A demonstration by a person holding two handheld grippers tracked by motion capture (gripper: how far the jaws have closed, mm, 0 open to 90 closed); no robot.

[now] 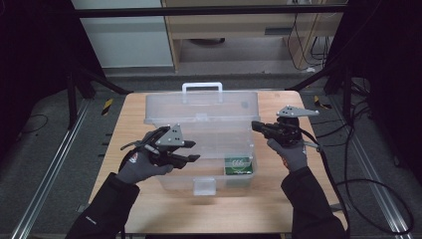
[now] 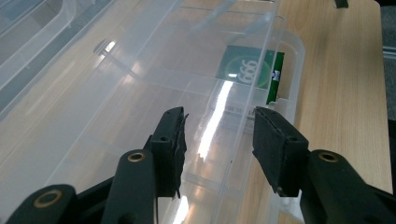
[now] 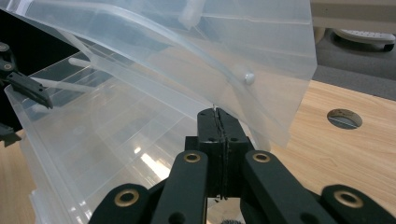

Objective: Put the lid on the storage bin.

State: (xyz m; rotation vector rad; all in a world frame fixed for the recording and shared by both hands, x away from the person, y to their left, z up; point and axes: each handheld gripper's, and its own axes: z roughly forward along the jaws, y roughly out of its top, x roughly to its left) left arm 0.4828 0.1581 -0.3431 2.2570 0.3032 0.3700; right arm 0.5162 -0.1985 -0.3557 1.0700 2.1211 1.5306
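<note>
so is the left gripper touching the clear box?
Apart. In the left gripper view the left gripper is open, and the clear box wall runs through the gap between its jaws with space on both sides.

I work in what looks like a lab recording bay: my wooden desk (image 1: 149, 209) stands between black frame struts (image 1: 99, 82) and floor rails (image 1: 47, 174), with loose cables (image 1: 368, 184) trailing over grey carpet (image 1: 89, 164).
</note>
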